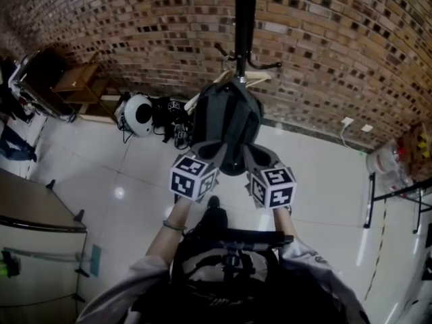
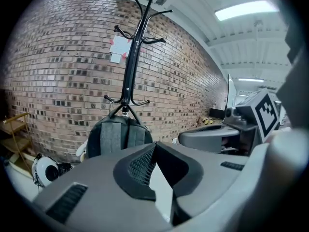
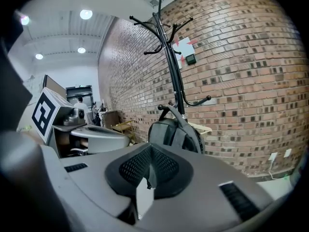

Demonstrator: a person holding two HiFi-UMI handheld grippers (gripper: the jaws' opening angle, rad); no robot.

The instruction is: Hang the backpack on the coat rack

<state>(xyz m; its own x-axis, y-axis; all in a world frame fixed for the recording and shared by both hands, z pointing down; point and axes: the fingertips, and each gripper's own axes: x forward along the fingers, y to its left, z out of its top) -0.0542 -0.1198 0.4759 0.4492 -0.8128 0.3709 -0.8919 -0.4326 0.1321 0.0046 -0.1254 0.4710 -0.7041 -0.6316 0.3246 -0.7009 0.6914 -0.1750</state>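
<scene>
Facing bag (image 1: 226, 123) hung on rack (image 1: 244, 19)
Shut and empty: left claw (image 2: 154, 146), right claw (image 3: 149, 151), bag ahead of both, apart

No legible text; wall papers (image 2: 117, 50) too small to read

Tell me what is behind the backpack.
Behind the backpack stand the rack pole and the brick wall. The pole's lower part and base are hidden by it.
</scene>
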